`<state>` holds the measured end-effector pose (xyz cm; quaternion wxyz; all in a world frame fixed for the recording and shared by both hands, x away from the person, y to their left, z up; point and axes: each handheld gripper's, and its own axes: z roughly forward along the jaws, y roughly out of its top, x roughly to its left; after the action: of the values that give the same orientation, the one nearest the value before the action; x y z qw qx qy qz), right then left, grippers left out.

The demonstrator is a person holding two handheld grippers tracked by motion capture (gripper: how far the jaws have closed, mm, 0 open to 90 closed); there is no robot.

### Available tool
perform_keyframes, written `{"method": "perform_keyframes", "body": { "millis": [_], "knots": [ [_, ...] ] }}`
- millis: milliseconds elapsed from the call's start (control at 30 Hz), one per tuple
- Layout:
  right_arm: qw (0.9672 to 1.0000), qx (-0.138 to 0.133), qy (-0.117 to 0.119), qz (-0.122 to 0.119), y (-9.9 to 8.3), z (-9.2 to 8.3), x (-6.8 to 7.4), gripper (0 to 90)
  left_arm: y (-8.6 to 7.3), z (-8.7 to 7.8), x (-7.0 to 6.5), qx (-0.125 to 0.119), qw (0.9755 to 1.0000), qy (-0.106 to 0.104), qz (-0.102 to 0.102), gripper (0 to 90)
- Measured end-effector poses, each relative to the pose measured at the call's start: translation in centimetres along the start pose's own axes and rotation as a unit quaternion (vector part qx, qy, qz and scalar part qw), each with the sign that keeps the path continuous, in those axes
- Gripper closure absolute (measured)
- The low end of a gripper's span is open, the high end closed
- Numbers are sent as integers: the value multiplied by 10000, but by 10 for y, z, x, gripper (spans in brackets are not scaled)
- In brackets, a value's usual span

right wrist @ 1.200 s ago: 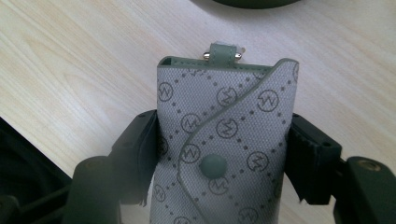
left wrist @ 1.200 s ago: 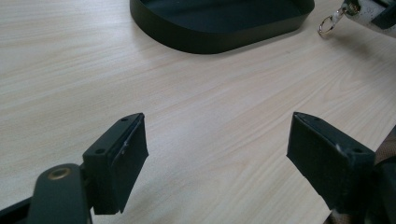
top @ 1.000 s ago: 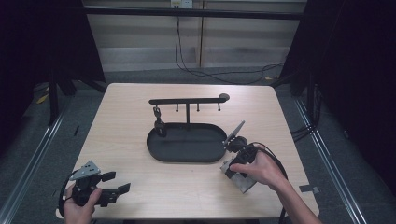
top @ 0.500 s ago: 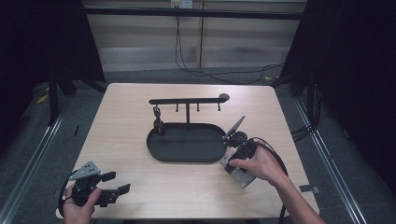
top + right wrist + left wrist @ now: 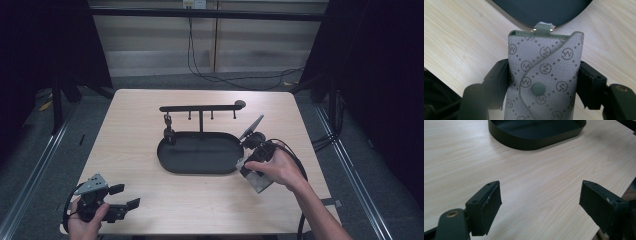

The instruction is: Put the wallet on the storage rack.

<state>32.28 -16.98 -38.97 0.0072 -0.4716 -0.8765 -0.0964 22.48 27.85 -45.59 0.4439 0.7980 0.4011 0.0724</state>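
Clamping the grey key pouch [image 5: 544, 77], the right gripper [image 5: 544, 82] aims its strap end at the tray [image 5: 200, 152]; left gripper [image 5: 540, 205] gapes.

Both grippers: all-black, hand-held, two-jaw units.
Left gripper [image 5: 127, 196], lower left of the high view, has a grey three-cornered plate on top; its flat rectangular jaw pads show small screw holes, with a brass rivet at the arm pivot. Right gripper [image 5: 252, 141], centre right, trails a black cable. Forearms bare, no sleeves visible.
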Motion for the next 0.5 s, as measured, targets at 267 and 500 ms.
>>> {"method": "perform_keyframes", "body": {
  "millis": [267,500],
  "knots": [
    [9997,-233,34,84,10,-8,-2,343,-1,1,1,47,10000,-18,-74,176],
    [9981,-440,135,406,16,-9,-13,343,-1,1,2,60,9999,-6,-92,176]
  ]
}}
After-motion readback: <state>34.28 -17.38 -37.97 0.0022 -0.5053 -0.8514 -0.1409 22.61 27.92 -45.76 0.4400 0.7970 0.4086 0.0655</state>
